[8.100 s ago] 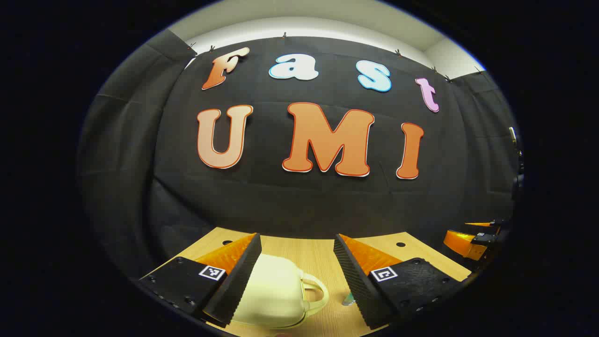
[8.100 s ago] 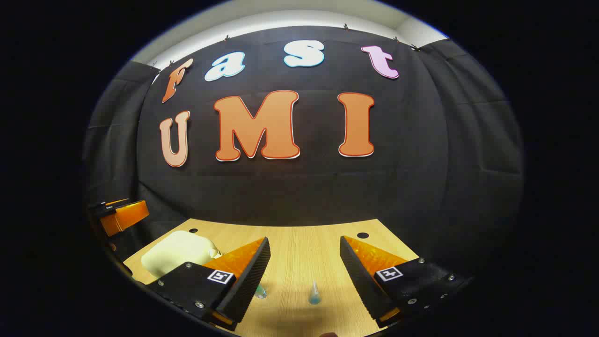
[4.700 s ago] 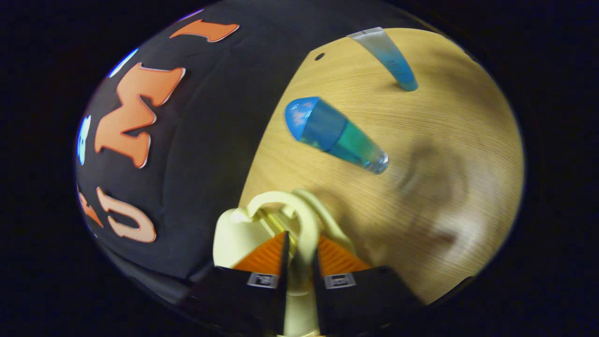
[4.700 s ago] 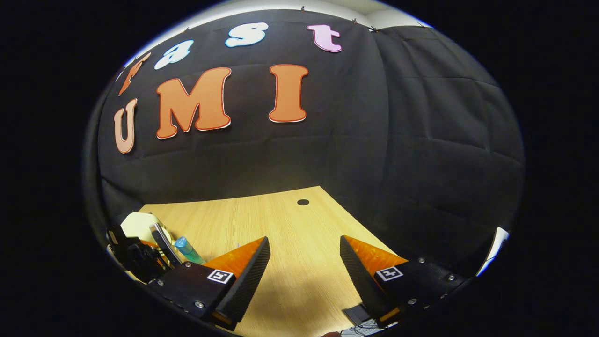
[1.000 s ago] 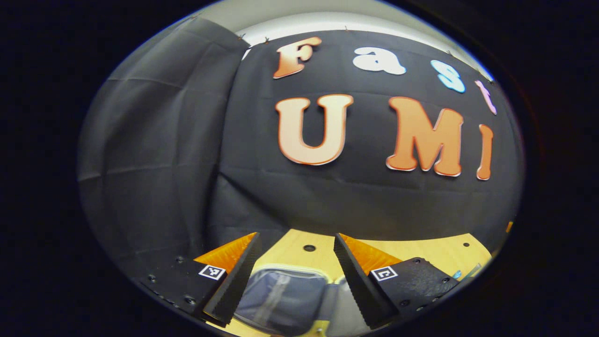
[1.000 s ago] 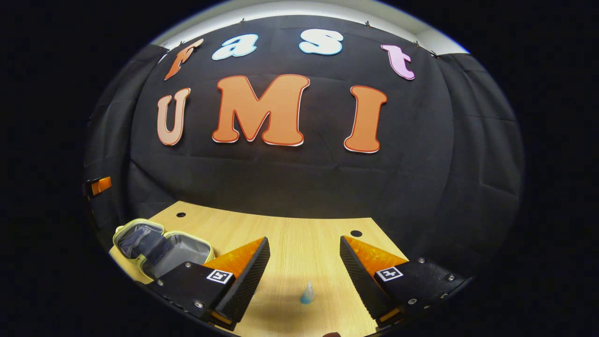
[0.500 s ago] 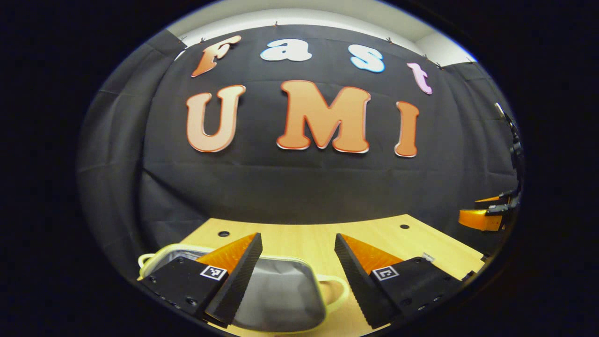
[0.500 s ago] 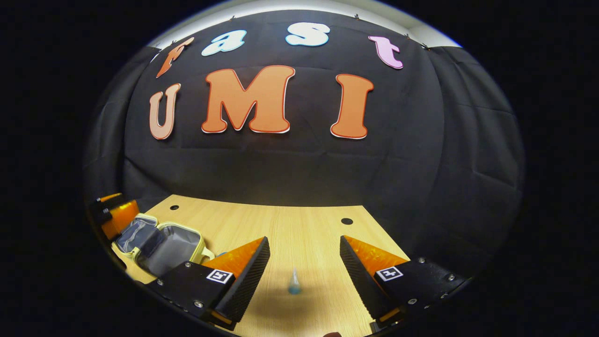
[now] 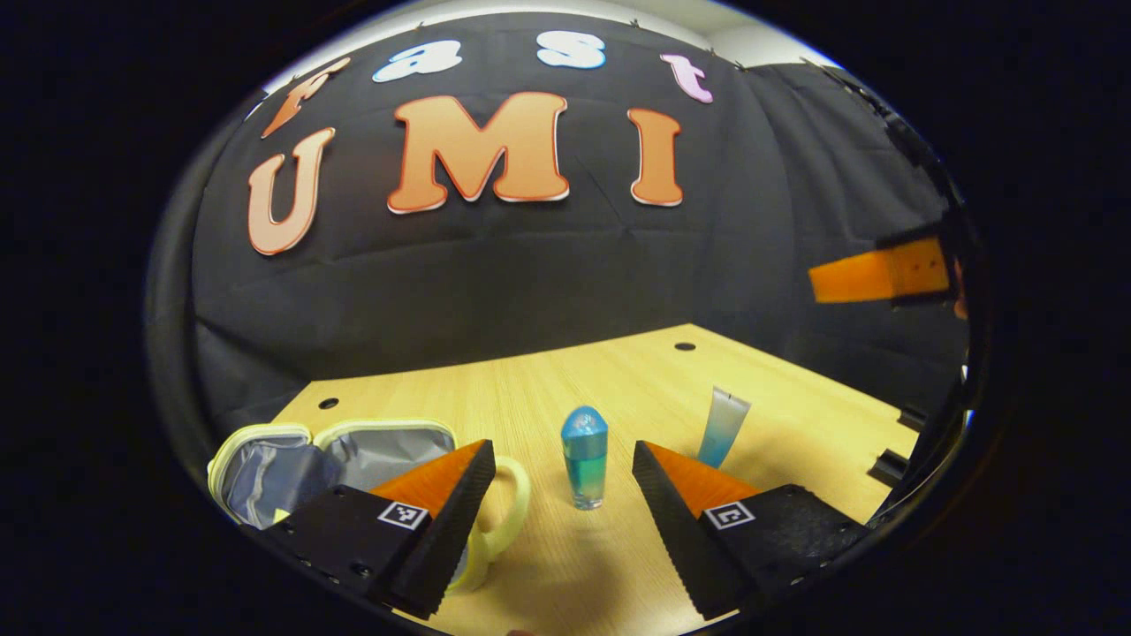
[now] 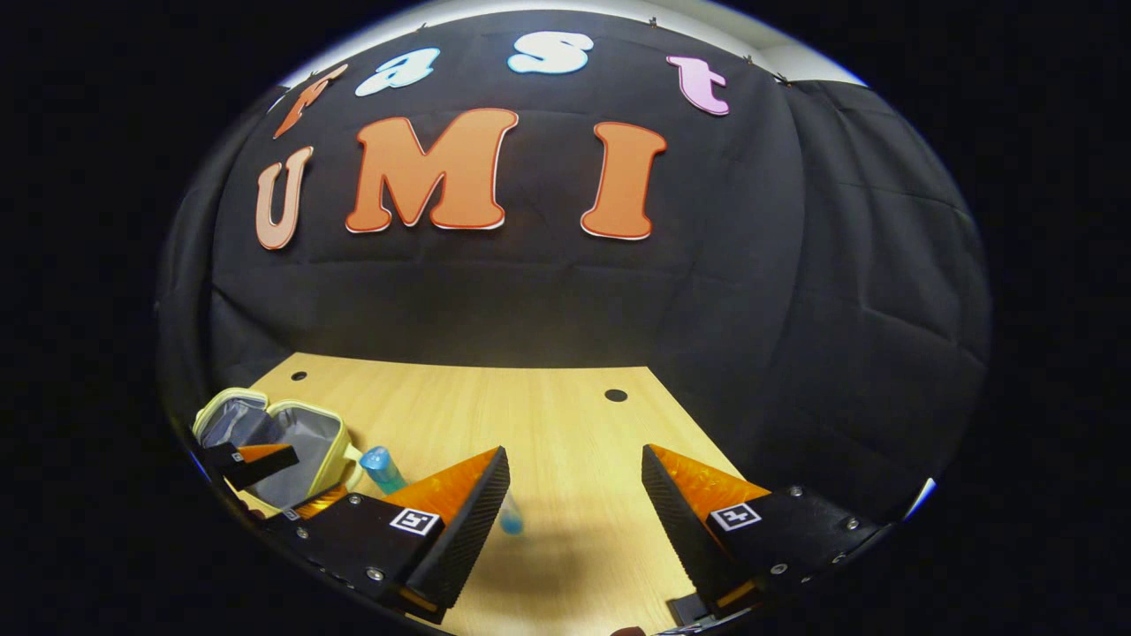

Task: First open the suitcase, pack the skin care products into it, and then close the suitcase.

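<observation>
The pale yellow suitcase (image 9: 265, 473) lies open on the wooden table (image 9: 795, 415), grey lining up, handle (image 9: 512, 495) toward the bottle. A blue-green bottle (image 9: 585, 459) stands just beyond my open left gripper (image 9: 559, 449), between the lines of its fingers. To the right of the bottle stands a blue tube (image 9: 723, 428). In the right gripper view the suitcase (image 10: 309, 446) is at far left with the left gripper (image 10: 292, 479) over it and the bottle (image 10: 384, 468) beside it. My right gripper (image 10: 574, 455) is open and empty above the table, its left finger half hiding the tube (image 10: 511, 523).
One orange finger of the right gripper (image 9: 879, 276) hangs high at the right in the left gripper view. Black brackets (image 9: 888, 464) sit on the table's right edge. Round holes (image 10: 616, 395) mark the tabletop near the back. Bare wood (image 10: 565, 424) lies ahead of the right gripper.
The left gripper has swung right from over the open suitcase, bringing the bottle and tube before it. The right gripper has drifted right, so the tube slid toward its left finger.
</observation>
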The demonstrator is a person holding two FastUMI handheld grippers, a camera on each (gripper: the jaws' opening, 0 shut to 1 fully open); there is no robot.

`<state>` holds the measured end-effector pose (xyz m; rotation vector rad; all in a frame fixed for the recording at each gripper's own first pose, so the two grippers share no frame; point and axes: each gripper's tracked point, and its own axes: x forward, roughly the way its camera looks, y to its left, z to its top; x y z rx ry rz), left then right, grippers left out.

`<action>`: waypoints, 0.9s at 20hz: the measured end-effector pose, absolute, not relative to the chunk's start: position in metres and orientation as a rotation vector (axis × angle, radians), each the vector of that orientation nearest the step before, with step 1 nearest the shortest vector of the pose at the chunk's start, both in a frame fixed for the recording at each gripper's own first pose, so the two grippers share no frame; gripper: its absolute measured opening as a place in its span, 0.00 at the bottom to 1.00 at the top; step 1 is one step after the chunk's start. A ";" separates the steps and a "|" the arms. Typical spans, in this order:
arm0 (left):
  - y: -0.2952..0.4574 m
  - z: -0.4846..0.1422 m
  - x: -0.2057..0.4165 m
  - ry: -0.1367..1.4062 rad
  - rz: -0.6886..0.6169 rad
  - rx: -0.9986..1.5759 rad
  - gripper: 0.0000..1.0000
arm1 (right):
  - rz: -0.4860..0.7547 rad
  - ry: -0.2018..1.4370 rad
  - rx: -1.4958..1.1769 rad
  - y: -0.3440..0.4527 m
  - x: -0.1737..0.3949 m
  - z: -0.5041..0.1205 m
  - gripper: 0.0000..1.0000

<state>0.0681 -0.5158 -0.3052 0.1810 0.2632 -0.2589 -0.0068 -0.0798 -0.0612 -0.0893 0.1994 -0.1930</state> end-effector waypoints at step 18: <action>-0.550 -0.392 0.140 0.435 -0.164 0.136 0.94 | -0.272 0.292 -0.064 -0.118 -0.014 -0.092 0.96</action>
